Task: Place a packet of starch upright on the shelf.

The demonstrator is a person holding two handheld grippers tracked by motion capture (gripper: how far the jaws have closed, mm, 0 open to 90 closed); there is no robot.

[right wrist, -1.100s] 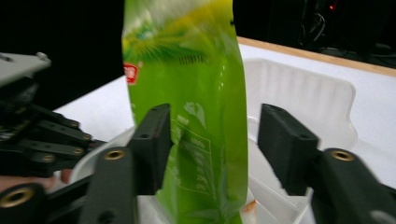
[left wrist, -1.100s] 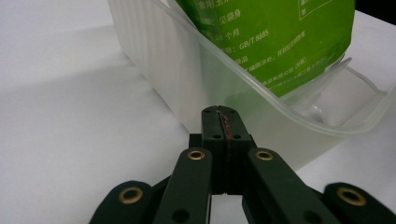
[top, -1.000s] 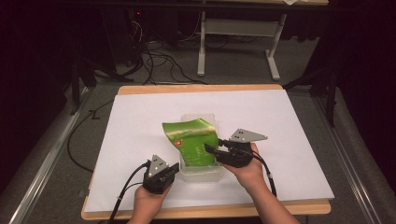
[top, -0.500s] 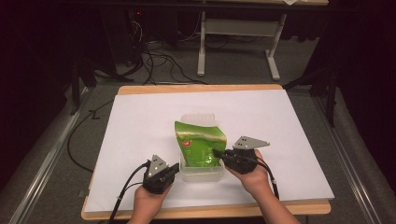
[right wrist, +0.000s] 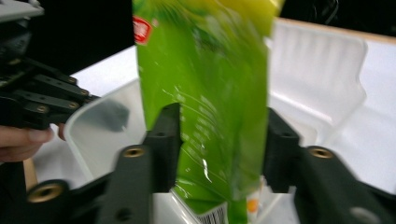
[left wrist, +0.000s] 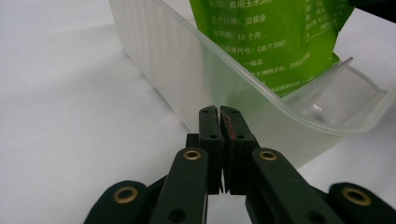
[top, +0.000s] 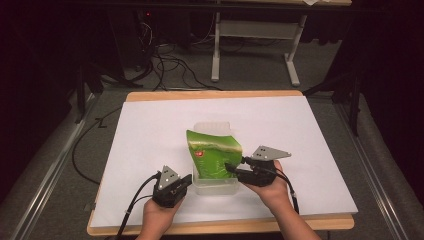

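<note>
Left claw (top: 186, 181), seen from above: at the near-left corner of the clear plastic tub (top: 215, 186), hand (top: 159, 220) behind it, cable trailing off toward the tabletop's near edge. In the left gripper view this claw (left wrist: 219, 112) has its jaws pressed together, nothing between them, tips just short of the tub's wall (left wrist: 187, 70). Whether the tips touch the wall, cannot tell.

Ahead of and right of that claw: the tub stands on the white tabletop (top: 150, 130), its lid (top: 212, 126) hinged open behind. A green bag (top: 214, 155) stands in the tub, leaning, its top well above the rim. Printed text on the bag (left wrist: 275, 42) is readable in the left gripper view, bag just beyond the near wall.

Right claw (top: 229, 168): comes in from the right, level with the bag's lower part. In the right gripper view the bag (right wrist: 210, 93) sits between the two jaws of this claw (right wrist: 219, 140). Jaws have just been opening; they stand apart on either side of the bag with the left one near its edge and a slight gap at the right. Picture is blurred; not clamped as far as can be told.
</note>
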